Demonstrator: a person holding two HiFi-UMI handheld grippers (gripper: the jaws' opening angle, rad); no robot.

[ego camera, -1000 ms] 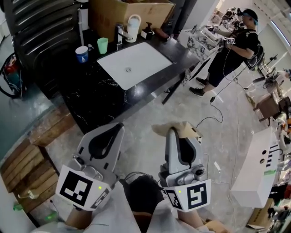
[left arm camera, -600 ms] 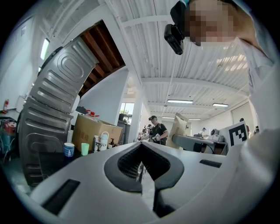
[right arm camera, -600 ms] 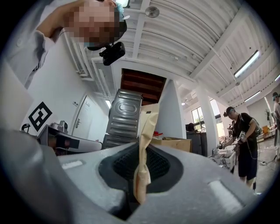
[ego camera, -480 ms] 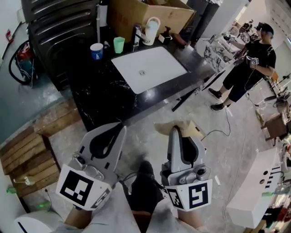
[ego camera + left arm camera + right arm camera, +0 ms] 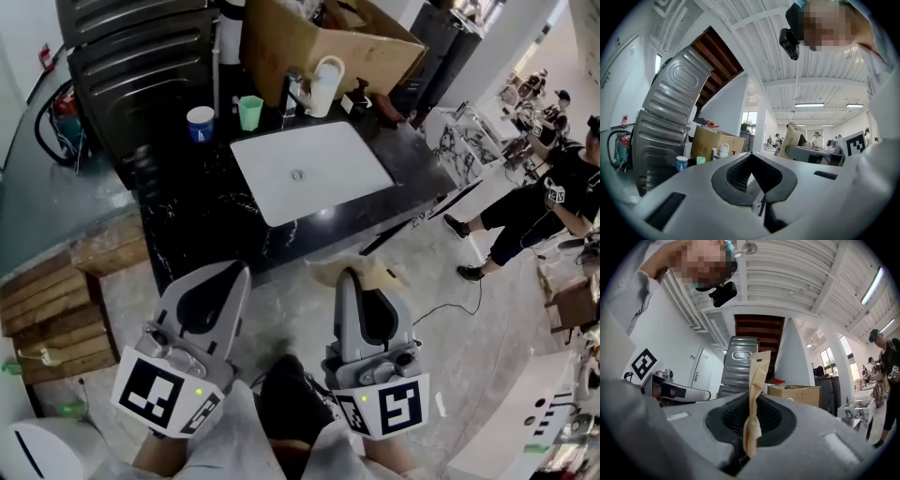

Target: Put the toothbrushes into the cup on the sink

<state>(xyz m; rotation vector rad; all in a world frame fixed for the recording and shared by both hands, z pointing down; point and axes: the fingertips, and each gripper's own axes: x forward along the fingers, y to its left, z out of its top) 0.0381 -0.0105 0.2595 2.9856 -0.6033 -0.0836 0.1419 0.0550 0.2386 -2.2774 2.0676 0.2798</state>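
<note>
Right gripper [image 5: 751,401] clamps a brown paper packet [image 5: 758,371], which pokes up past its tips. Left gripper [image 5: 751,157] jaws together, empty. Green cup [image 5: 249,112] sits well ahead on the black counter [image 5: 197,206].

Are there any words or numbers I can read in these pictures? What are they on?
No text is readable.
Left marker cube: black-and-white squares only, no letters.
Right marker cube: the same.
Blue cup: any print is too small.
Brown paper packet: dark label, too blurred.
</note>
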